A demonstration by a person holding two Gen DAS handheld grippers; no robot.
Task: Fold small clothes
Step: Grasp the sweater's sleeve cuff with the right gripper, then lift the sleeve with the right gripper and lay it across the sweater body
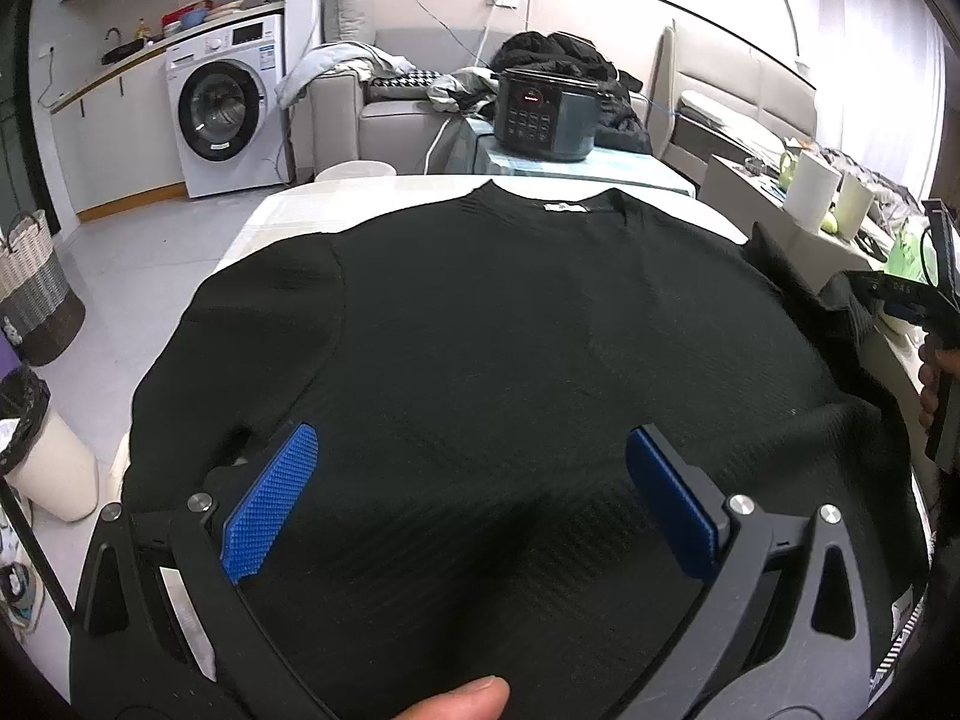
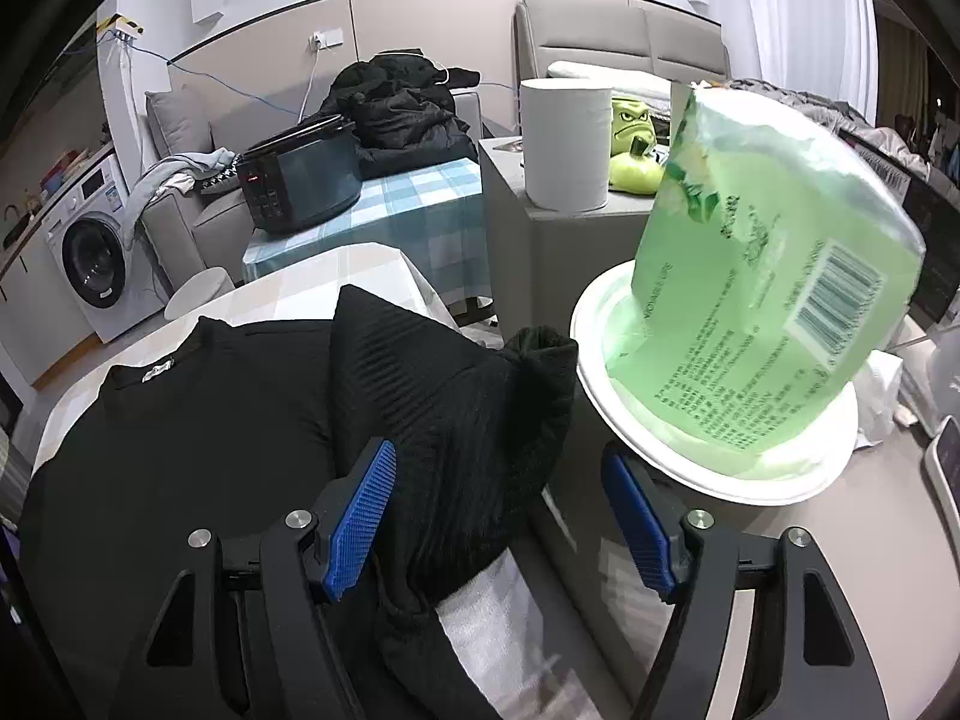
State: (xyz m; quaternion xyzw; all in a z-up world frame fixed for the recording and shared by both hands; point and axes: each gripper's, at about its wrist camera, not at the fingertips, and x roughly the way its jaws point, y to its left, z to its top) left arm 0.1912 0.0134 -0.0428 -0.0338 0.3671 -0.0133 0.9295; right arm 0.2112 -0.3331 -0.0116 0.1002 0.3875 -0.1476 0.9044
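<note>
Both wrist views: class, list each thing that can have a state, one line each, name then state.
Sweater: spread flat, one sleeve bunched at the table edge.
Left gripper: open above the sweater.
Right gripper: open, sleeve between its pads, not pinched.
Cooker: lid on, display lit.
Washer: door shut.
Green pack: tilted in a white bowl.

The black sweater (image 1: 510, 360) runs under the left gripper (image 1: 471, 501), so its near hem is hidden in the left wrist view. At that view's right edge the right gripper (image 1: 936, 324) is cut off, its fingers unseen. In the right wrist view, the print on the green package (image 2: 774, 324) is too small and blurred to read, and the package hides most of the white bowl (image 2: 606, 414) under it.
</note>
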